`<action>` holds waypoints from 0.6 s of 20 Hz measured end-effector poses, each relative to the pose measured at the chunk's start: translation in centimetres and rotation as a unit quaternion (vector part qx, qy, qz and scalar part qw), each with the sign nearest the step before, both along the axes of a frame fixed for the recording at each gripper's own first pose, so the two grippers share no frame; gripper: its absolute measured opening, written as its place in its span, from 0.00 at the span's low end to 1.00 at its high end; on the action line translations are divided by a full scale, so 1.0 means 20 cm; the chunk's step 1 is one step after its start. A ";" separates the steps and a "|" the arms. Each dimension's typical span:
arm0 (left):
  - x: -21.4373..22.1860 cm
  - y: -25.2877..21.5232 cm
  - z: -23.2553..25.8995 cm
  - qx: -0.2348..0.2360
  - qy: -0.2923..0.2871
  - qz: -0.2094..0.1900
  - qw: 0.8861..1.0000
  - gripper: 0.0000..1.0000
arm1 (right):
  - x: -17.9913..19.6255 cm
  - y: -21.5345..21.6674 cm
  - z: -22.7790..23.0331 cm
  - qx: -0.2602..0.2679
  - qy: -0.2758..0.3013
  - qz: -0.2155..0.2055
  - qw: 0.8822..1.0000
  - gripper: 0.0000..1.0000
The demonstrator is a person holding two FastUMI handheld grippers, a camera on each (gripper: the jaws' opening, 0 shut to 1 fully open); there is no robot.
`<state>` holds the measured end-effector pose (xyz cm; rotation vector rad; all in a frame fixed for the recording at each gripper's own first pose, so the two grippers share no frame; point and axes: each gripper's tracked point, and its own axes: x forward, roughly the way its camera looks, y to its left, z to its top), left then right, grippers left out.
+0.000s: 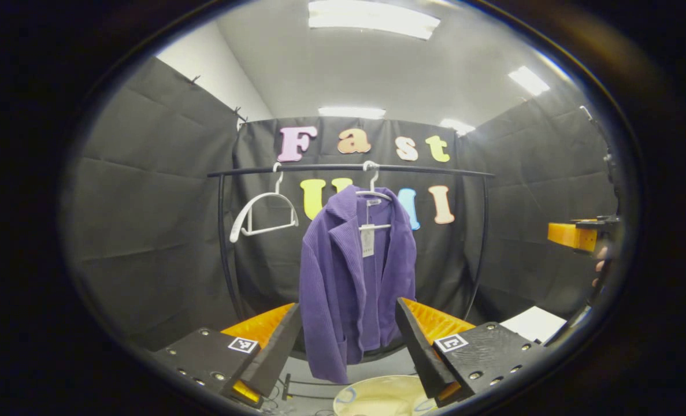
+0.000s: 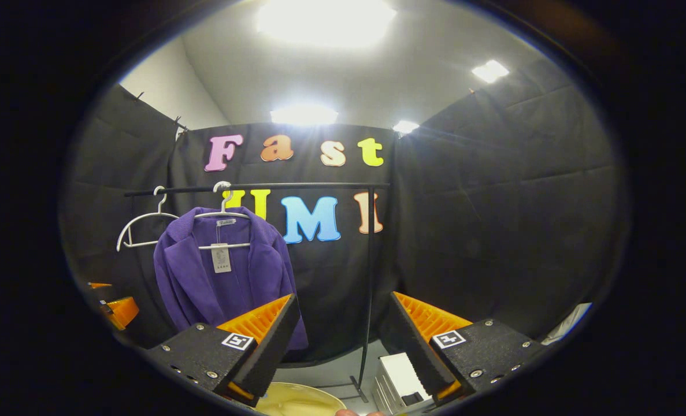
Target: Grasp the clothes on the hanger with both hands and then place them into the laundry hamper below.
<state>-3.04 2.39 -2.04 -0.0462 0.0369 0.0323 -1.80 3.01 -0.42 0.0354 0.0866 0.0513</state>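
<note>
A purple jacket [image 1: 351, 277] hangs on a white hanger [image 1: 373, 190] from a black rail [image 1: 348, 169], straight ahead in the left gripper view. My left gripper [image 1: 348, 341] is open, well short of the jacket, which shows between its fingers. The cream hamper [image 1: 377, 398] sits below. In the right gripper view the purple jacket [image 2: 221, 271] hangs at the left, and my right gripper [image 2: 343, 341] is open, off to its right and apart from it. The hamper's rim [image 2: 296, 401] shows at the bottom. The right gripper [image 1: 577, 236] also appears at the far right of the left gripper view.
An empty white hanger [image 1: 262, 214] hangs left of the jacket on the same rail. The rack's black posts [image 2: 369, 289] stand at each end. A white box [image 2: 397, 378] lies on the floor right of the rack. Black cloth walls enclose the booth.
</note>
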 end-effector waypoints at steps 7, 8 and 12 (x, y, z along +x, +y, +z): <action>0.07 0.05 0.07 -0.024 0.002 0.017 1.000 0.89 | 0.18 0.22 0.14 -0.006 -0.006 0.076 0.997 0.96; 0.12 0.04 0.08 -0.028 0.004 0.019 0.999 0.90 | 0.21 0.25 0.14 0.000 -0.004 0.085 0.996 0.96; 0.29 0.04 0.13 -0.046 0.020 0.043 0.998 0.99 | 0.46 0.37 0.13 0.022 0.006 0.117 0.993 0.96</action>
